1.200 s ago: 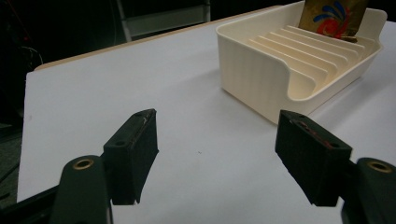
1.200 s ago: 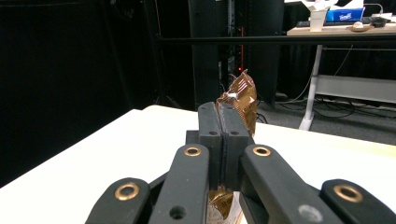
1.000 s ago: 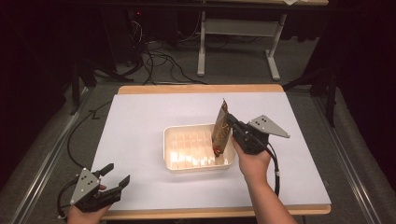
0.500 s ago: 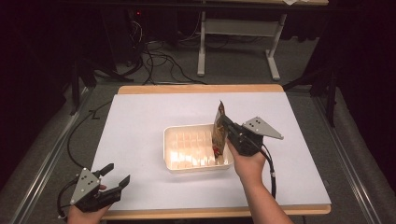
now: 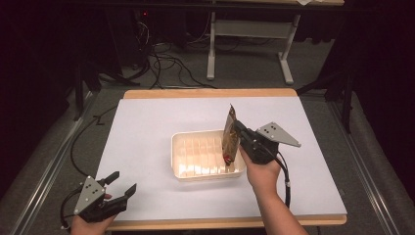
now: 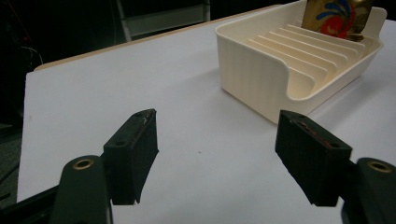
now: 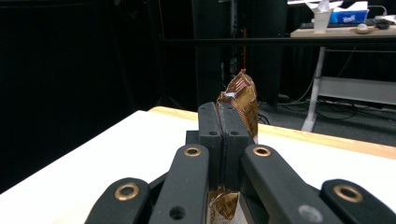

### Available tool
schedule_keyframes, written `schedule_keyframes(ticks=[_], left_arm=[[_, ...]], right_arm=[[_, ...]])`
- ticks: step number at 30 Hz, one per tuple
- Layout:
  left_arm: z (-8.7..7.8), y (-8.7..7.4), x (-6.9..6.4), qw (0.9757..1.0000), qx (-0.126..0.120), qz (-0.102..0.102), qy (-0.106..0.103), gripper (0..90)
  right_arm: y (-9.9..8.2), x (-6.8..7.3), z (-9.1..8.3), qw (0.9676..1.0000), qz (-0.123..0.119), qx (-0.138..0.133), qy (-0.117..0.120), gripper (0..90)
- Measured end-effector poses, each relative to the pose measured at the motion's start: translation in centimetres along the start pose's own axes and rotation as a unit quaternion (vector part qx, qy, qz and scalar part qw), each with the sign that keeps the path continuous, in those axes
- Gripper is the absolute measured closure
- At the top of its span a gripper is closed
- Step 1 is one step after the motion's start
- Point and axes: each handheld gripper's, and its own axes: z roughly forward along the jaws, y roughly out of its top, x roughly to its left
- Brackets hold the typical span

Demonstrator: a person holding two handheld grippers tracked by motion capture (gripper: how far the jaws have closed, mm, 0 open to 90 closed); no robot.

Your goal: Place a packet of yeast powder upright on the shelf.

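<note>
Gold snack packet (image 5: 229,136) stands on edge, long axis near vertical, its lower end down inside the right end of the ribbed cream tray (image 5: 182,171) mid-desk (image 5: 147,147). Right tongs (image 5: 237,131) are clenched flat on the packet's edge, gripping it from the right side; in the right gripper view the jaws meet with foil sticking out above and below. My read: the packet goes straight down into a tray slot, so keeping it upright and lined up with the ribs matters. Left tongs (image 5: 122,183) sit released and holding nothing at the near-left desk corner, well apart from the tray. Right hand is the nearer one.
</note>
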Motion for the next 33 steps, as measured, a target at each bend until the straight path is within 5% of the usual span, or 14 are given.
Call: schedule_keyframes(ticks=[10, 14, 24, 33], left_arm=[[0.0, 0.0, -0.1, 1.0, 0.0, 0.0, 0.0, 30.2], [0.0, 0.0, 0.0, 1.0, 0.0, 0.0, 0.0, 30.2], [0.0, 0.0, 0.0, 1.0, 0.001, 0.0, 0.0, 30.3], [0.1, 0.0, 0.0, 1.0, 0.001, 0.0, -0.001, 30.2]], right_arm=[[-1.2, -1.2, 0.1, 0.9998, 0.013, 0.007, -0.015, 90.0], [-2.2, -1.2, 0.8, 0.9994, 0.008, 0.031, -0.012, 90.0], [-3.1, -0.6, 1.2, 0.9995, 0.003, 0.031, -0.001, 90.0], [-2.0, -0.3, 1.1, 0.9989, -0.001, 0.044, 0.015, 67.0]])
